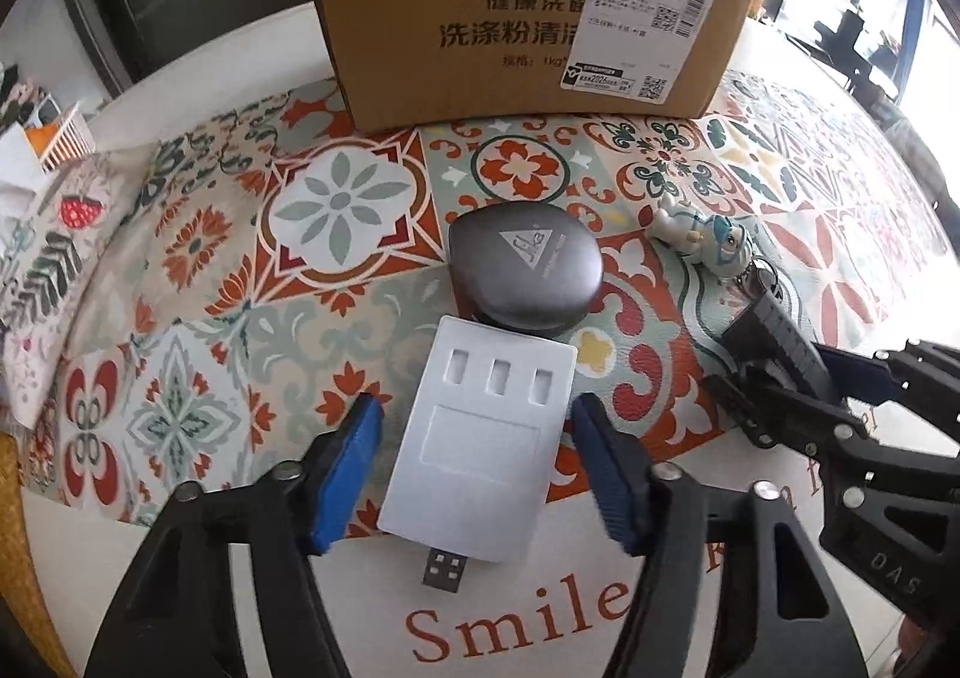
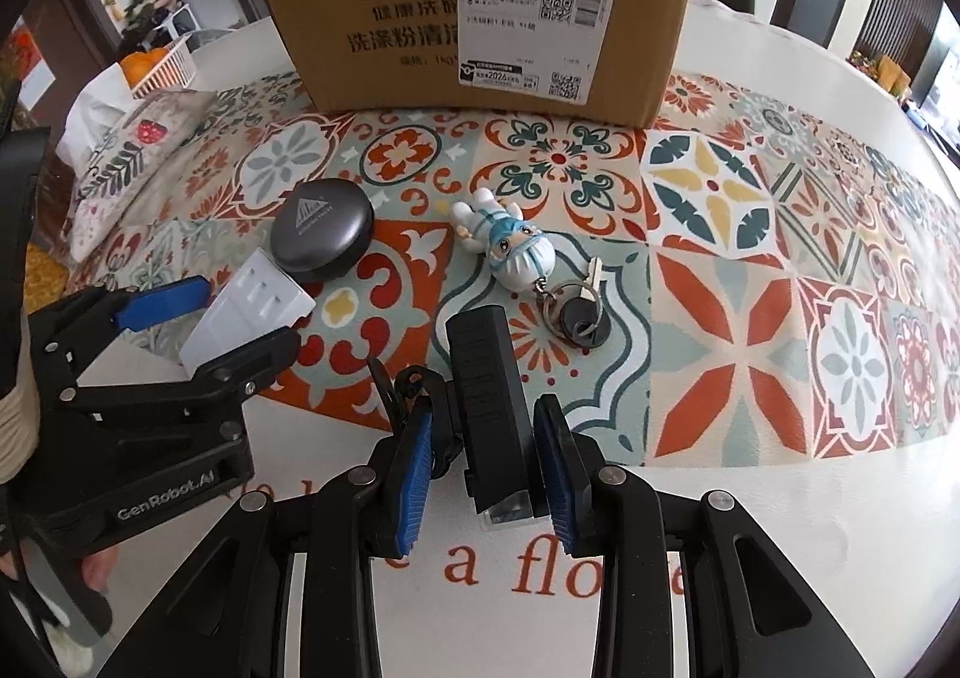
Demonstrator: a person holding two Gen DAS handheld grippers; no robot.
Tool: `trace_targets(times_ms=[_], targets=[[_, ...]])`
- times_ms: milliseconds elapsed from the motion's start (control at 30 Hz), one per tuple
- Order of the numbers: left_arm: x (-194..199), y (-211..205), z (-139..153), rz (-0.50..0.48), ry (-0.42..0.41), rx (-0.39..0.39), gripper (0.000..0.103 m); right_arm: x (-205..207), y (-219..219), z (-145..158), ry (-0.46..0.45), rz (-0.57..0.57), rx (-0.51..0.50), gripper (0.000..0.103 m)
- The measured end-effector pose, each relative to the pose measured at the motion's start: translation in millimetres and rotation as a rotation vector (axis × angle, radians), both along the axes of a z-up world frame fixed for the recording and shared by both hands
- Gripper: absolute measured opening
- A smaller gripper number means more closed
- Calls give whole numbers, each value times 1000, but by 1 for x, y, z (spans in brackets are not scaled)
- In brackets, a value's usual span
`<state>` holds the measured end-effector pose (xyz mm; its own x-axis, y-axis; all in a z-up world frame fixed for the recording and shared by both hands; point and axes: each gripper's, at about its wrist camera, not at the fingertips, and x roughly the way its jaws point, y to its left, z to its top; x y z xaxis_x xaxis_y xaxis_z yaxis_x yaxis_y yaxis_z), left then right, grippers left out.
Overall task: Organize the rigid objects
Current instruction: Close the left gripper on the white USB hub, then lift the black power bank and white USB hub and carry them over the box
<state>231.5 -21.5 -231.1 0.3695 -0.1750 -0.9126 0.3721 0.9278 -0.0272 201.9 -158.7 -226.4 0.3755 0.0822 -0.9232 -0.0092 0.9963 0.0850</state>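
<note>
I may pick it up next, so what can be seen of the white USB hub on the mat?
The white USB hub is a flat, matte, plastic-looking rectangle with three small slots across its far end, a shallow square recess below them, and a dark metal plug at the near end. It lies flat on the patterned mat, its far edge against the grey round case, between the left gripper's blue pads, which do not touch it.

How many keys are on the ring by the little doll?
2. A silver key points up from the ring, by the doll. A black-headed key lies under the ring. More could be hidden beneath.
</note>
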Motion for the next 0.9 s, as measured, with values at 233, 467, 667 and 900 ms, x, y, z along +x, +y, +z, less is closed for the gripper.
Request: trace_targets(times_ms=[233,467,667,900], targets=[[-1,4,-2,34,-16,-34,50,1,5,-2,2,11,-1,34],[-14,13,6,83,-24,-73,49,0,7,4,-19,23,-5,34],[-22,12,22,97,-55,-79,49,-4,3,13,-39,28,-5,34],[-24,11,41,110,-83,-96,49,-8,-2,27,-75,29,-1,34]])
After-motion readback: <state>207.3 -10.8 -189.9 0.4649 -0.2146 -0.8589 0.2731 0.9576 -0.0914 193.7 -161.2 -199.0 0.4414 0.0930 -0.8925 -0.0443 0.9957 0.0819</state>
